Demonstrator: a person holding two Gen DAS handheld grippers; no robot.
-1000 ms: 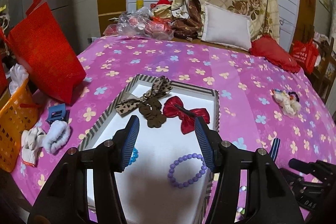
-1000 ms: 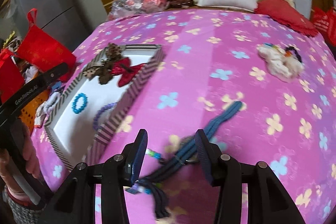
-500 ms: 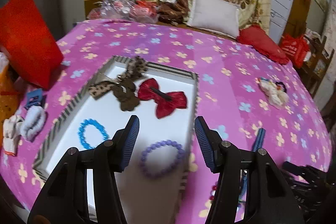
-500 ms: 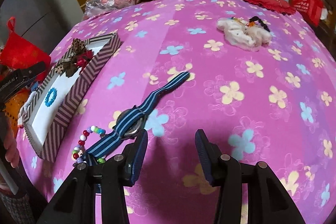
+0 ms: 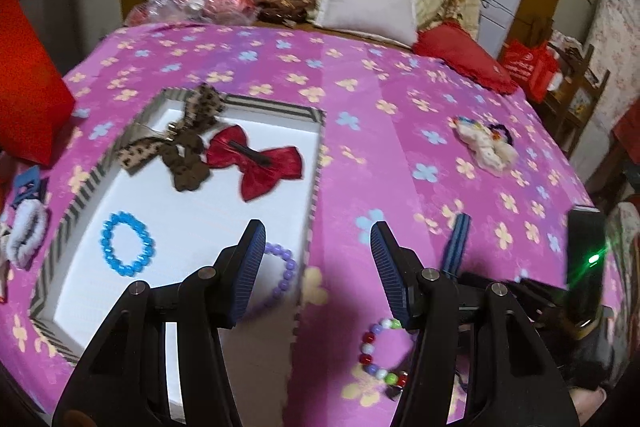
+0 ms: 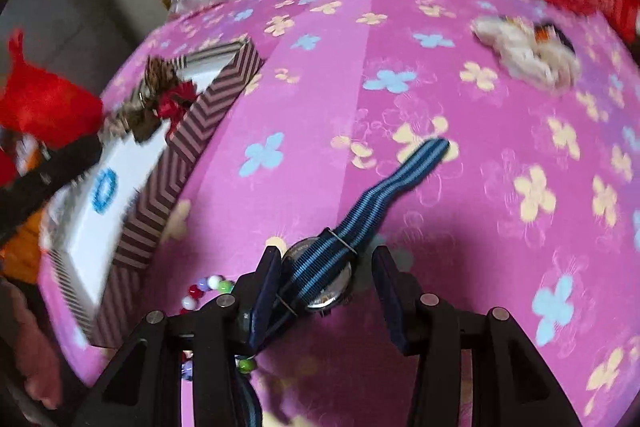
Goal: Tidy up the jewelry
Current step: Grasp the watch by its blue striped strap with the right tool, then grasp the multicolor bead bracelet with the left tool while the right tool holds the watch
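Observation:
A striped-rim box (image 5: pixel 316 163) with a white floor holds a leopard bow (image 5: pixel 176 143), a red bow (image 5: pixel 256 163), a blue bead bracelet (image 5: pixel 126 249) and a purple bead bracelet (image 5: pixel 282 273). My left gripper (image 5: pixel 318 263) is open and empty above the box's right rim. A multicoloured bead bracelet (image 5: pixel 376 355) lies on the pink cloth right of the box. My right gripper (image 6: pixel 326 287) is open, its fingers on either side of a watch (image 6: pixel 320 283) with a blue striped strap (image 6: pixel 400 175) lying on the cloth. The box (image 6: pixel 188 155) is to its left.
A white fluffy hair tie (image 5: pixel 486 145) lies at the far right of the bed. A red bag (image 5: pixel 28 95) stands at the left edge, with white scrunchies (image 5: pixel 24 231) and a blue clip below it. Pillows and bags are piled at the back.
My left gripper has swung right, from over the box floor to its right rim. My right gripper has moved forward so the watch now sits between its open fingers.

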